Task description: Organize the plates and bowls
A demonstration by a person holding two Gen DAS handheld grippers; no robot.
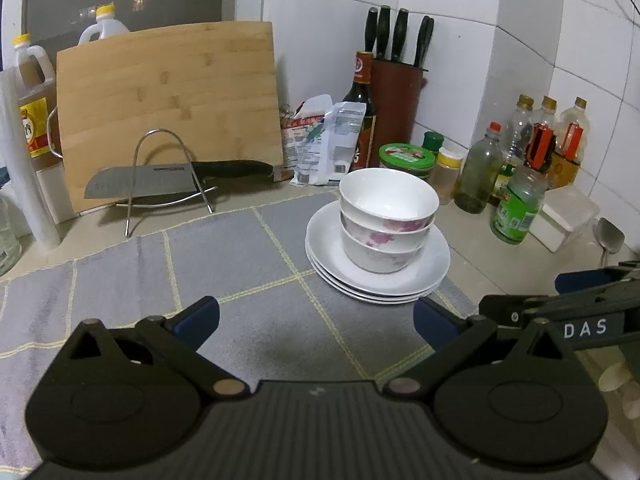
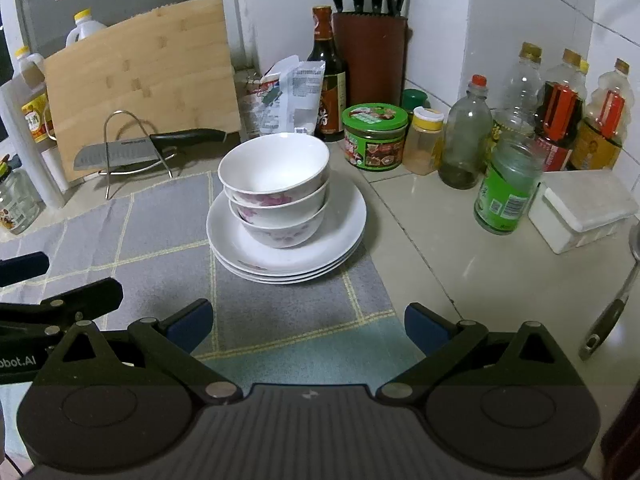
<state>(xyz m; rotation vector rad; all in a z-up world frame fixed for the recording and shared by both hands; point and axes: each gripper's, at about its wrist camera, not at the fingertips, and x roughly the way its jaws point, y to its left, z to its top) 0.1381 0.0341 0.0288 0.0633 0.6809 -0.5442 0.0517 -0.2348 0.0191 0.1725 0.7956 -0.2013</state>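
Note:
Three white bowls (image 1: 386, 216) (image 2: 276, 188), two with pink flowers, are nested on a stack of three white plates (image 1: 432, 276) (image 2: 344, 220) on a grey checked mat (image 1: 240, 264) (image 2: 160, 240). My left gripper (image 1: 316, 320) is open, low over the mat, just short of the plates' near rim, with nothing between its blue pads. My right gripper (image 2: 308, 324) is open too, a little in front of the plates and empty. Each gripper shows at the edge of the other's view: the right gripper (image 1: 580, 300), the left gripper (image 2: 52, 292).
Behind the mat stand a bamboo cutting board (image 1: 168, 108), a cleaver on a wire rack (image 1: 160, 180), a knife block (image 2: 372, 56) and snack bags. Jars and bottles (image 2: 516, 132), a white lidded box (image 2: 584, 208) and a ladle (image 2: 612, 304) crowd the right counter.

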